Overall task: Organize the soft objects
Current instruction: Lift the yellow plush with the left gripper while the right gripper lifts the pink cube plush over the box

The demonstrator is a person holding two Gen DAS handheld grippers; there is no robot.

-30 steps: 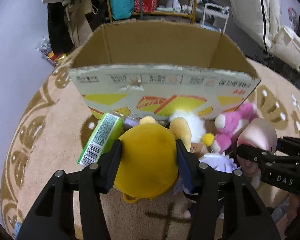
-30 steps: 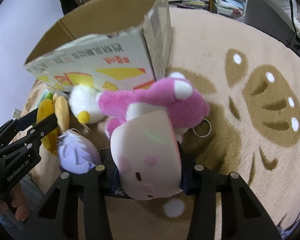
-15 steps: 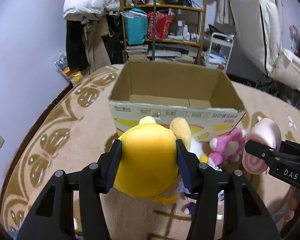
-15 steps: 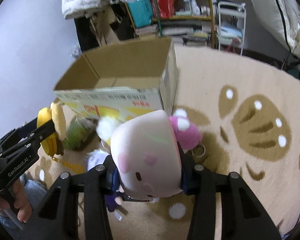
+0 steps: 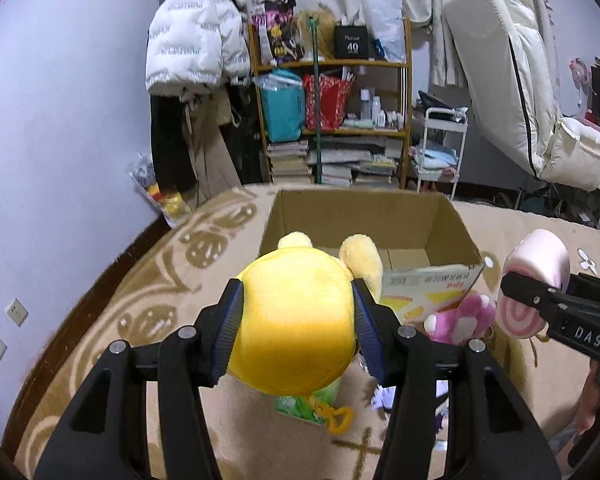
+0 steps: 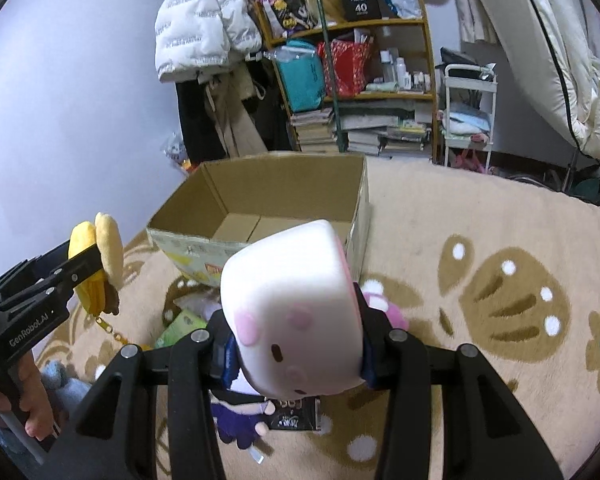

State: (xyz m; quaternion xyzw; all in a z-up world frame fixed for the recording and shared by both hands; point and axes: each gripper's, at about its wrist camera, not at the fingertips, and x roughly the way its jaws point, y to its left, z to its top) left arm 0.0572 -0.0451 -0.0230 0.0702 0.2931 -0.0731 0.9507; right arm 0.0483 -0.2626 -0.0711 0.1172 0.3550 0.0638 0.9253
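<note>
My left gripper (image 5: 296,320) is shut on a round yellow plush (image 5: 294,316) with two pale ears, held in the air in front of an open cardboard box (image 5: 432,280). My right gripper (image 6: 296,332) is shut on a pale pink block-shaped plush (image 6: 296,312) with a small face, lifted near the box (image 6: 284,184). Each gripper shows in the other view: the right gripper (image 5: 528,300) with the pink plush (image 5: 540,264) at the right edge, the left gripper (image 6: 80,264) with the yellow plush (image 6: 100,256) at the left. The box looks empty inside.
On the beige patterned rug (image 6: 480,240) below lie a pink plush (image 5: 464,320), a green packet (image 6: 180,326), a purple-and-white doll (image 6: 240,412) and a blue plush (image 6: 66,384). A shelf (image 5: 332,120) with books, a white cart (image 5: 440,148) and hanging coats (image 5: 192,48) stand behind the box.
Both grippers have risen with their plush toys and tilted up, so the box's open top and the room behind come into view. The toys on the rug now lie further below.
</note>
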